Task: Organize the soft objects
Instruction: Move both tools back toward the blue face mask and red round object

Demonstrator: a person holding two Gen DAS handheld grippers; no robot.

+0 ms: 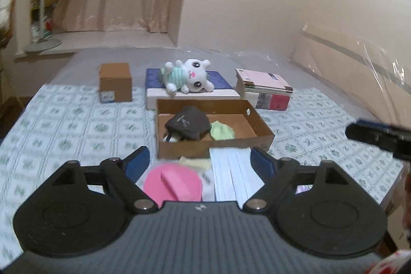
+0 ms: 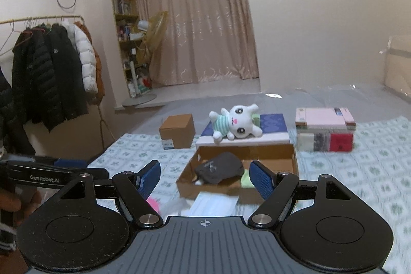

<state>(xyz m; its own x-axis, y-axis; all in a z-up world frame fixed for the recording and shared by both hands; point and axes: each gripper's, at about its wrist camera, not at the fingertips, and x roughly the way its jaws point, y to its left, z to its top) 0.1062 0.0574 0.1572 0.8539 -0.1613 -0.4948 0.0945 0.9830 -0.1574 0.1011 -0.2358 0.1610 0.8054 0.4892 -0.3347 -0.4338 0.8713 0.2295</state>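
Note:
An open cardboard box (image 1: pixel 264 135) (image 2: pixel 272 153) lies mid-bed and holds a dark grey cloth (image 1: pixel 187 123) (image 2: pixel 219 167) and a light green cloth (image 1: pixel 222 131). Behind it a white plush toy (image 1: pixel 191 77) (image 2: pixel 236 122) in a striped shirt lies on a flat blue box (image 1: pixel 221 84). In front of the cardboard box lie a pink round soft thing (image 1: pixel 172 182), a pale yellow cloth (image 1: pixel 195 162) and white face masks (image 1: pixel 231 171) (image 2: pixel 213 204). My left gripper (image 1: pixel 200 156) hangs open above these, holding nothing. My right gripper (image 2: pixel 205 168) is open and empty too.
A small closed cardboard box (image 1: pixel 115 81) stands at the back left of the bed, a stack of books (image 1: pixel 264 87) at the back right. Coats on a rail (image 2: pixel 51 68) and a standing fan (image 2: pixel 151 43) are left of the bed. A flattened carton (image 1: pixel 346 60) leans on the right wall.

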